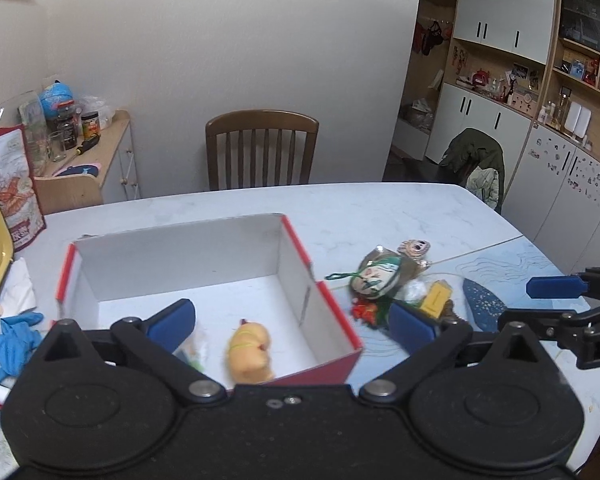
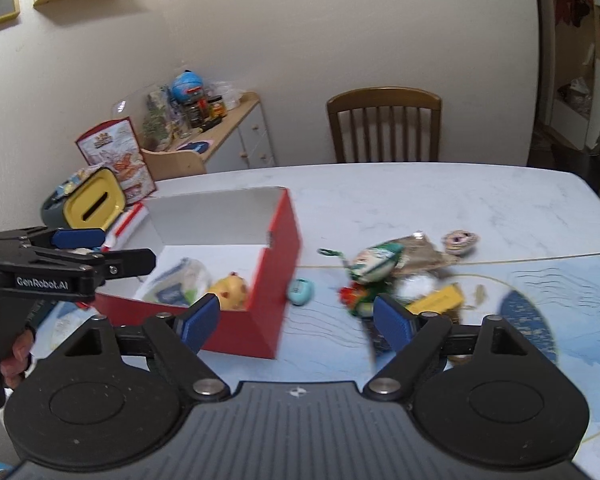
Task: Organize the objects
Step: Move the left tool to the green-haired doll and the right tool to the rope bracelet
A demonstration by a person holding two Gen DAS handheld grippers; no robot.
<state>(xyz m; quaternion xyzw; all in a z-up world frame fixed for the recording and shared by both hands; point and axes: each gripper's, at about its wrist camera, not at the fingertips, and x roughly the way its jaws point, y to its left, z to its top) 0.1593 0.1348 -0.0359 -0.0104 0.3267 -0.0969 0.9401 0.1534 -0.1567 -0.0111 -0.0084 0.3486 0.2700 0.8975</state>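
- The left gripper (image 1: 292,322) hangs over the near edge of the red box (image 1: 332,312), its blue fingers (image 1: 172,320) spread wide with nothing pinched between them.
- The right gripper (image 2: 296,320) has its fingers (image 2: 198,320) spread too, empty, above the table (image 2: 420,200) just off the box's near corner.
- Inside the box lie a yellow plush toy (image 1: 250,352) at 6 o'clock and a clear packet (image 2: 180,280) beside it at 9 o'clock.
- A small teal toy (image 2: 301,291) sits just outside the box wall, at 3 o'clock of it.
- Farther to 3 o'clock, a heap of trinkets (image 1: 384,280): a doll-face charm, a yellow tag, a red-and-green piece.
- A wooden chair (image 1: 262,148) stands at 12 o'clock behind the table.
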